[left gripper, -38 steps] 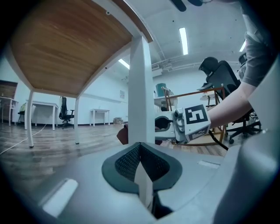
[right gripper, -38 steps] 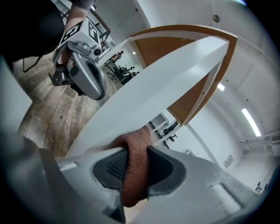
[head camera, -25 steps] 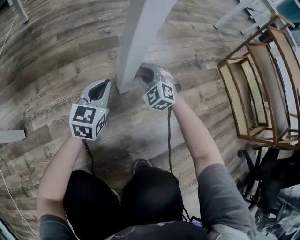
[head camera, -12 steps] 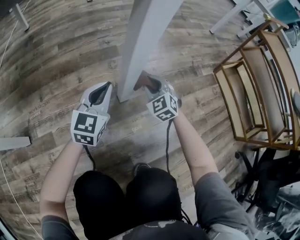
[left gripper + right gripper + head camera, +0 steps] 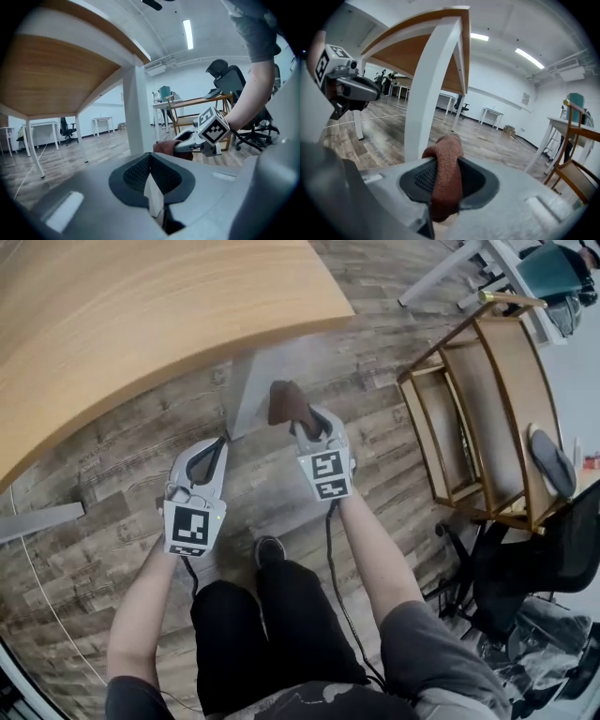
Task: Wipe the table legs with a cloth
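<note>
**Rust-brown cloth in right jaws, beside white table leg**

- Right hand-held gripper (image 5: 305, 425): jaws clamped on a cloth (image 5: 446, 168). Cloth is rust-brown with a nubbly terry pile, bunched into a thick fold. It stands up past the jaw tips as a rounded hump, and a short end hangs below the jaws.
- Cloth sits just right of the white table leg (image 5: 246, 395), low down near the floor. Left gripper view has the cloth edge meeting the leg's outline, but I cannot tell if they touch.
- Leg is square-sectioned, painted white, and leans slightly in the right gripper view. It runs up into the underside of the light wood worktop (image 5: 141, 315).
- Left hand-held gripper (image 5: 214, 454): on the leg's other side, a little apart from it, jaws together. A pale sliver shows at the seam between them, possibly part of the jaw itself.
- The two grippers flank the leg and point toward it. The person crouches behind them, arms extended.
- Wood-plank floor (image 5: 112, 484) below. An open wooden shelf frame (image 5: 469, 418) stands well off to the right.
</note>
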{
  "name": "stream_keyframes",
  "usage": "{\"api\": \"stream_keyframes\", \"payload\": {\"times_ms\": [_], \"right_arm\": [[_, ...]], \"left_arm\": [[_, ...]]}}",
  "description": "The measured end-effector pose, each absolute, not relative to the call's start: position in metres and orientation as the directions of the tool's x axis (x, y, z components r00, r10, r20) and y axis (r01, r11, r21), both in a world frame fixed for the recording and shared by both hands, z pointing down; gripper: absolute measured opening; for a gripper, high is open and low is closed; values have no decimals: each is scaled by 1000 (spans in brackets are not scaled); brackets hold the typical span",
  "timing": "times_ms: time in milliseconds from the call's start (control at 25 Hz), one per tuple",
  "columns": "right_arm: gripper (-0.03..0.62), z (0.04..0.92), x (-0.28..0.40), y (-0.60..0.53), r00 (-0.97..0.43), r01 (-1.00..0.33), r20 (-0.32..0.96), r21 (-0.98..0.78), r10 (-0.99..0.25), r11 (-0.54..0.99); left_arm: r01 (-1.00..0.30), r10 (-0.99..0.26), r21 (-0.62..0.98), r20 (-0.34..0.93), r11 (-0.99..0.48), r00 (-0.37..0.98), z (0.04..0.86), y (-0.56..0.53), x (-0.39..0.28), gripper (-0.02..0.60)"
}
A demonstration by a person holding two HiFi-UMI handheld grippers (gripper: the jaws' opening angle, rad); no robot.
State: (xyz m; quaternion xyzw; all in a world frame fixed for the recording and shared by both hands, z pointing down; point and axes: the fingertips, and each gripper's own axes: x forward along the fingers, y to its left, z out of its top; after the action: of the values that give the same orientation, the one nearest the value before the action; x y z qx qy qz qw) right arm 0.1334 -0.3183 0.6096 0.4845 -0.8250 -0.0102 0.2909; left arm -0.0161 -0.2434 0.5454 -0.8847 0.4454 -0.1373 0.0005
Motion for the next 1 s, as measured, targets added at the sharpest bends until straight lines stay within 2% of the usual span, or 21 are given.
{"api": "stream_keyframes", "payload": {"times_ms": [240, 480, 720, 1000], "right_arm": [[87, 520, 142, -278, -352, -833, 485, 228, -801, 504], [87, 429, 137, -226, -393, -810, 514, 198, -763, 551], [87, 338, 122, -187, -399, -829, 467, 183, -789, 528], [87, 256, 115, -135, -340, -877, 421, 180, -841, 445]], "left_arm": [[-784, -764, -73, 297, -617, 574, 466, -206, -1, 20], [-819, -781, -1, 304, -573, 546, 363, -178, -4, 20], [-833, -800, 30, 263, -552, 540, 276, -154, -11, 20], [-857, -818, 91, 260, -508, 513, 222, -113, -23, 20]]}}
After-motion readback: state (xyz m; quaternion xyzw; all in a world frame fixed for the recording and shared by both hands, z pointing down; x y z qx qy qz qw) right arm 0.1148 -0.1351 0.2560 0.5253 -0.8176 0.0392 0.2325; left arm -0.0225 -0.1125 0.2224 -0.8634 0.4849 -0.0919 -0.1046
